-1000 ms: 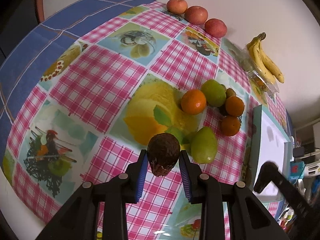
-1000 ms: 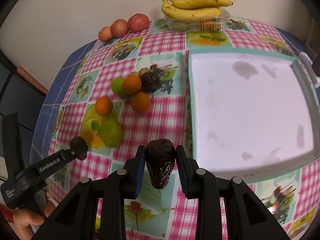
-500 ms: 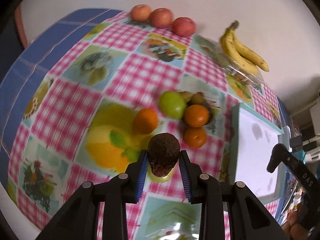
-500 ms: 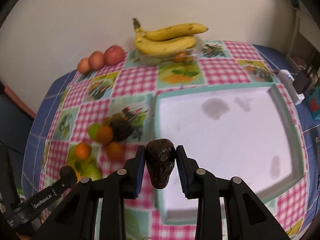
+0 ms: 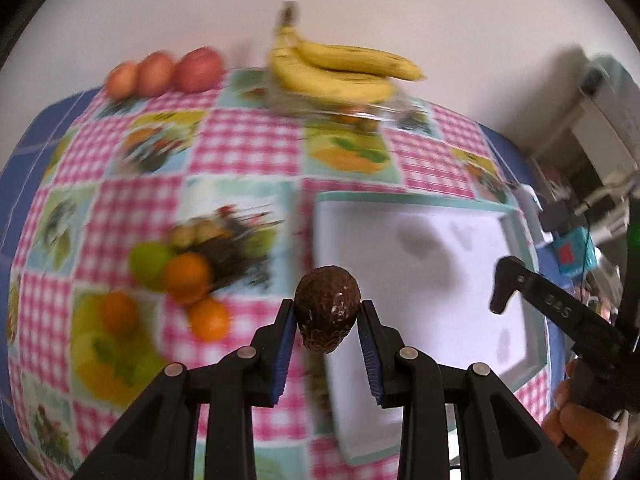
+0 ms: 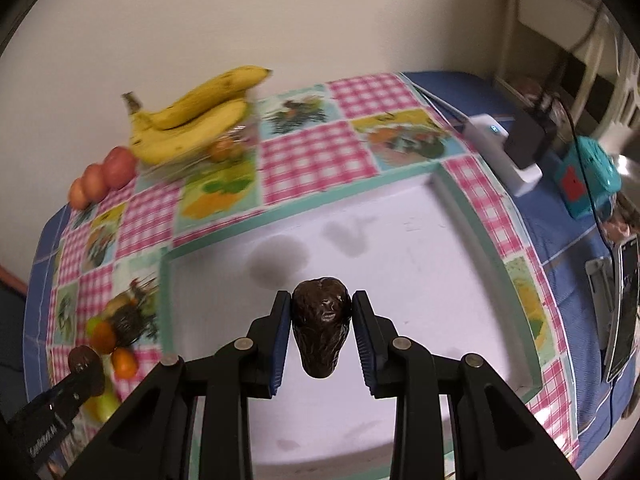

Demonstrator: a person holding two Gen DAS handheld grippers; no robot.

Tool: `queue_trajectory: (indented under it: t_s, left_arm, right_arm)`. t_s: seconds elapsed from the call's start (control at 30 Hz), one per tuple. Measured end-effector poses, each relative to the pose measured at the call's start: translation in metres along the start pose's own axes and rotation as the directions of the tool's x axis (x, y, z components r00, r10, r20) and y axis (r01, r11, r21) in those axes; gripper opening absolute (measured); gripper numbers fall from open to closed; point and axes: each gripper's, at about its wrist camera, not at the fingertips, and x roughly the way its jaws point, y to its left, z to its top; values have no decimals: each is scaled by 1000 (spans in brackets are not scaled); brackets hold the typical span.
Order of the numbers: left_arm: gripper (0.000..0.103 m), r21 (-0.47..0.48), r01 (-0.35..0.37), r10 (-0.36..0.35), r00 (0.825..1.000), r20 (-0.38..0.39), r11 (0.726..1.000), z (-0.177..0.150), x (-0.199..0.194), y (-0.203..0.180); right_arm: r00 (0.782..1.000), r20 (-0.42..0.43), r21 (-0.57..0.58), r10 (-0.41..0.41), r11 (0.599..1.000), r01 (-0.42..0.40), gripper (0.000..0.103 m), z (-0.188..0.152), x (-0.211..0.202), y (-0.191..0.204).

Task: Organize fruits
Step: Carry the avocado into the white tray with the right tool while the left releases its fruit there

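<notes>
The right gripper (image 6: 321, 322), clamped on a dark avocado (image 6: 321, 330) with its long axis vertical, hung directly above the white tray (image 6: 440, 280), nearer than the left gripper (image 5: 327, 326) (likewise gripping an avocado (image 5: 327, 320)) at the tray's left edge.

Lit evenly and softly, without hard glare. Smeared by motion blur in the left wrist view, worst across the oranges (image 5: 188, 276) and bananas (image 5: 344, 68). Sharper in the right wrist view, with faint grey shadows on the white tray (image 6: 420, 264). Bowed and vignetted black at the fisheye edges.
</notes>
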Motion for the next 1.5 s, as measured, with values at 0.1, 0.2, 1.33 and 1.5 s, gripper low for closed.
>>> queue_trajectory:
  t_s: [0.1,0.2,1.33,1.5]
  left_arm:
    - [34,45,-4,5,1000,-12,999,6,14,-18]
    - [33,61,-20,22,999,-31,998,12,32,-27]
    - [35,48,-2,6,996,-88,999,12,73,-28]
    - [35,32,29,-27,998,-61,999,12,55,-24]
  right_arm:
    - [1000,-3,26,-13,1000,13,32,5,6,-11]
    - [1000,1,40,-18,999,18,32,10,9,-18]
    - [993,-42,119,-115,986,119,34,28,48,-62]
    - [992,-29,104,-121,987,124,40,32,39,-60]
